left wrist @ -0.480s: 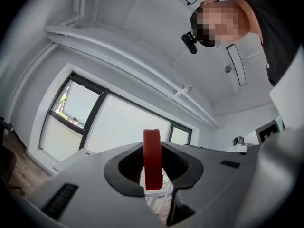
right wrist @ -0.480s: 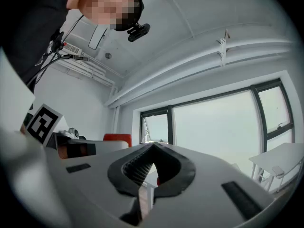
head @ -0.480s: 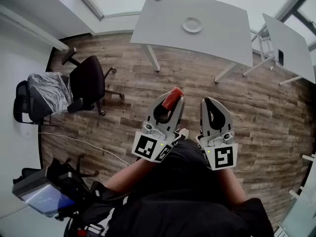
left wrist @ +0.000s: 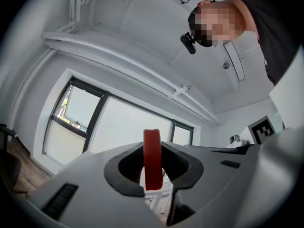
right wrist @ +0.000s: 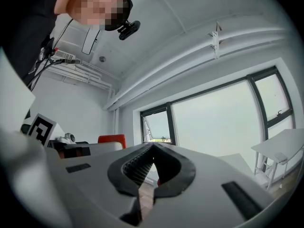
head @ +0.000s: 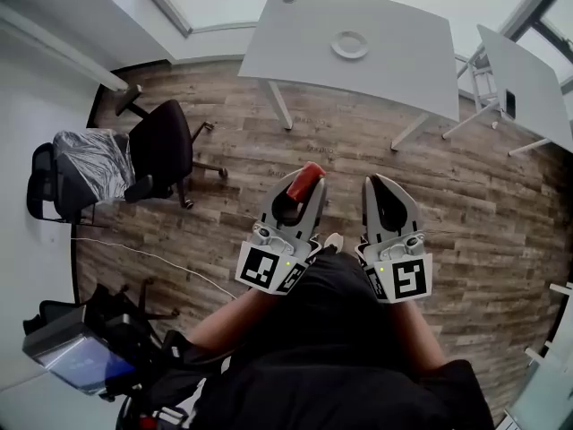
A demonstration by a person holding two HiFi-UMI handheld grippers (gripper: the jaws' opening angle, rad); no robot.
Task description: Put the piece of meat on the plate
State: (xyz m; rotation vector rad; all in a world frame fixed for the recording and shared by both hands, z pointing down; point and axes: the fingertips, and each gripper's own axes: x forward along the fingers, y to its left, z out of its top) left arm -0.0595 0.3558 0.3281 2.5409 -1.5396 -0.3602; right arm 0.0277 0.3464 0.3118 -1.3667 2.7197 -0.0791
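Meat [head: 309,176] gripped by left tongs [head: 305,189]; right tongs [head: 377,184] clenched; plate [head: 349,45] on table [head: 407,56], wood floor [head: 470,209].

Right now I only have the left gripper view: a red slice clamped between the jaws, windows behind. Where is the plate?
Observer: The head view shows the plate on the grey table, well ahead of the left gripper and its piece of meat, with open wooden floor between.
Operator: Is anything on the plate already?
Observer: It looks bare, though it is small in the head view.
Operator: What about the right gripper?
Observer: The right gripper has its jaws together with nothing between them. It sits just beside the left gripper.
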